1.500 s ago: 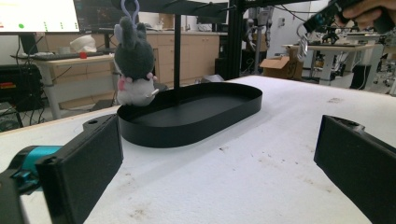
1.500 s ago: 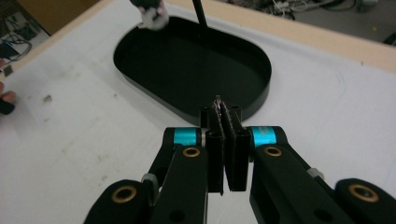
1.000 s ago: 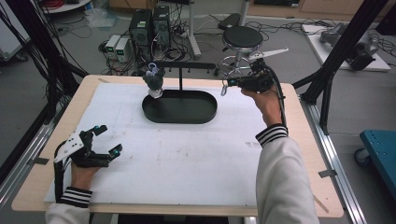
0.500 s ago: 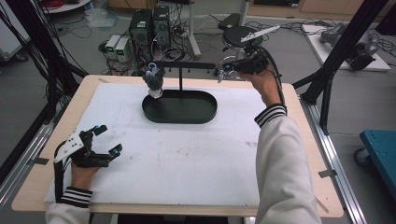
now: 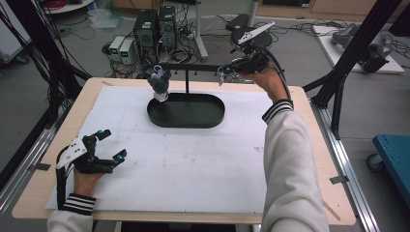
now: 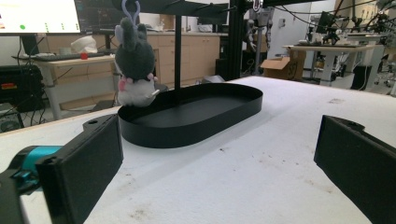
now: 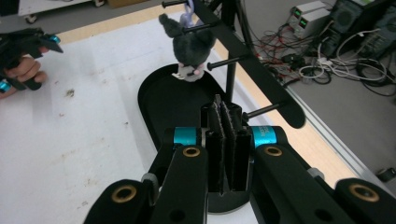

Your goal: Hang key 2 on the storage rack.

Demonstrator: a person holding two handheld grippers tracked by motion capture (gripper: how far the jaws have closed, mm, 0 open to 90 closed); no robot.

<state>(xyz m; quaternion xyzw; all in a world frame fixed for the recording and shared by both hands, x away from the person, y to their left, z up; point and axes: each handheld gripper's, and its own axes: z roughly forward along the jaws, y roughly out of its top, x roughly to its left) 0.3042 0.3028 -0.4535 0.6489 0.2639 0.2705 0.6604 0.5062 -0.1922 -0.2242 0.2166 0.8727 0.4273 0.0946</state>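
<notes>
The right gripper point(image 5: 227, 71) was held up beside the far end of the rack's crossbar point(image 5: 193, 69), its jaws pressed together with nothing visible between them; in the right gripper view the closed pads point(image 7: 225, 140) stood just above the black oval tray point(image 7: 159, 100). The left gripper point(image 5: 107, 145) rested well short of the tray point(image 5: 186, 118), toward the person's near corner of the table, with its jaws spread wide and empty, the gap plain in the left gripper view point(image 6: 215, 163).

A grey plush toy point(image 5: 159, 86) hung by a pale loop from a peg on the crossbar, dangling over the tray's left end, its white underside close above the rim point(image 6: 135, 119).

The tray sat on a white sheet point(image 5: 193, 169), scuffed and flecked with dark marks, that covered most of a pale wooden table point(image 5: 319, 159). Beyond the tray, past the table's far edge, the grey floor held power supplies point(image 5: 121, 47), computer towers point(image 5: 154, 26) and tangled cables. Black frame posts point(image 5: 348, 58) rose to either side, and a blue cart point(image 5: 394, 152) stood to the right.
</notes>
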